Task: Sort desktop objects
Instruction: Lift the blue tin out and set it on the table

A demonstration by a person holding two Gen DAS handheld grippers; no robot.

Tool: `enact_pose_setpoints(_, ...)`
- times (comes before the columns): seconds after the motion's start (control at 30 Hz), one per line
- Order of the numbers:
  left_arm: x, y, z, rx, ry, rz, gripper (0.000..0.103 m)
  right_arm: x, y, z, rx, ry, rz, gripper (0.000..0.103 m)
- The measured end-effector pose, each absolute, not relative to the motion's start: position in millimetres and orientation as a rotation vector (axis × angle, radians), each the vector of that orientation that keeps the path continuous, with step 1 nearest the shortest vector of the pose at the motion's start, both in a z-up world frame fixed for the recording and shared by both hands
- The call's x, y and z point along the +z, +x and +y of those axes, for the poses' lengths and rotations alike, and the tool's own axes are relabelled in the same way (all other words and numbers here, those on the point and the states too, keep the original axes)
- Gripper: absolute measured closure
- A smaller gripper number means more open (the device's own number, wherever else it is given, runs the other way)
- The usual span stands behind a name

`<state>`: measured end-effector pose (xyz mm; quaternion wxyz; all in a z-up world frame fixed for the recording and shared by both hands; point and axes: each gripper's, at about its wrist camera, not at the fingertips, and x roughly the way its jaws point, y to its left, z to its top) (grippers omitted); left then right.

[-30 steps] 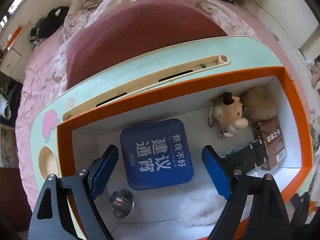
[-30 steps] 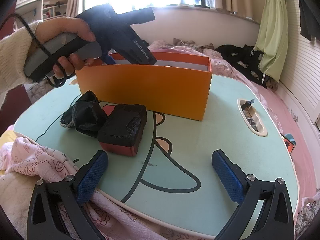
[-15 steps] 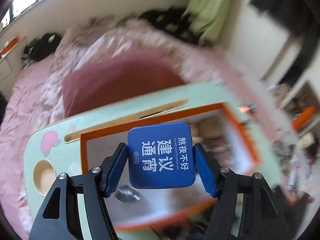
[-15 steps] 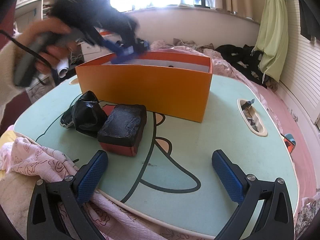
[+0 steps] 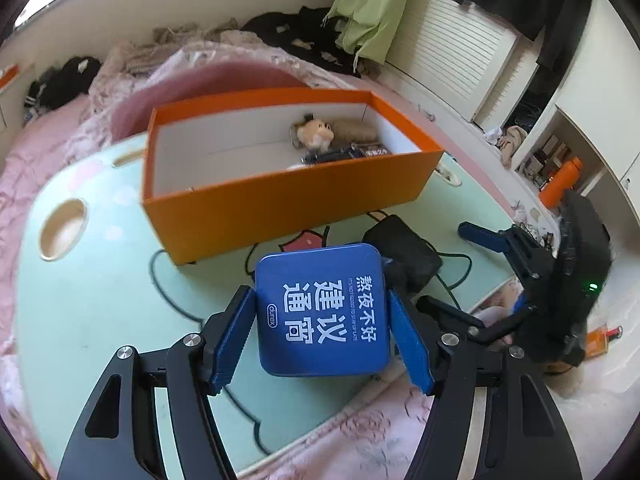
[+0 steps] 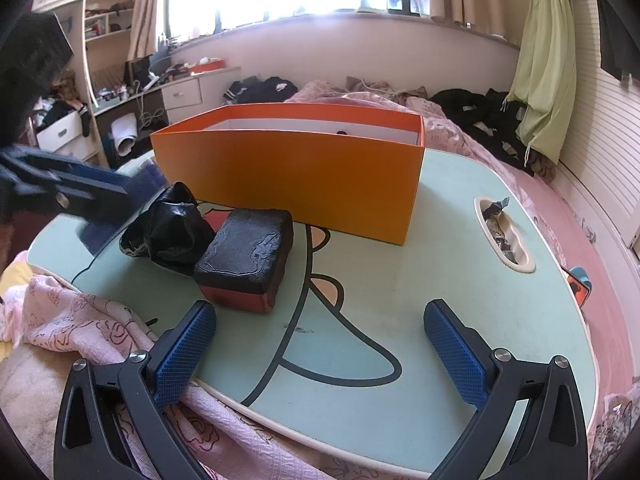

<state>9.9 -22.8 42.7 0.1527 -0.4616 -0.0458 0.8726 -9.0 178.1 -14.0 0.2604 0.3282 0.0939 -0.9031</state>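
Blue tin (image 5: pixel 322 310) clamped in left tongs (image 5: pixel 322 340); right tongs (image 6: pixel 322 356) agape

Blue tin (image 5: pixel 323 309), white lettering; orange box (image 5: pixel 280 196), white inside; mint table (image 6: pixel 440 280), cartoon outline.

**Lettering on the blue tin**

The only readable text stands on the lid of the blue tin (image 5: pixel 322 309), seen in the left wrist view. Large white Chinese characters read 建议通宵, with a smaller line, 熬夜不好, beside them. A tiny line of Latin capitals runs along the edge, too small to read. The brand mark "durex" sits in a small oval.
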Motion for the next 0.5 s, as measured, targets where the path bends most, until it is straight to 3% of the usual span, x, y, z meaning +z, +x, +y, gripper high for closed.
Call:
enact_pose_setpoints(0.33, 40, 13, -36, 2.662, -1.24, -0.117, 0.035, -14, -9, 178, -2.446, 0.888, 0.252, 0.0)
enact_pose_setpoints(0.43, 34, 24, -48, 2.677, -1.233, -0.11, 0.025, -15, -9, 179, -2.447, 0.888, 0.252, 0.0)
enact_pose_setpoints(0.5, 22, 26, -52, 2.659, -1.28, -0.117, 0.024, -15, -9, 179, -2.447, 0.888, 0.253, 0.0)
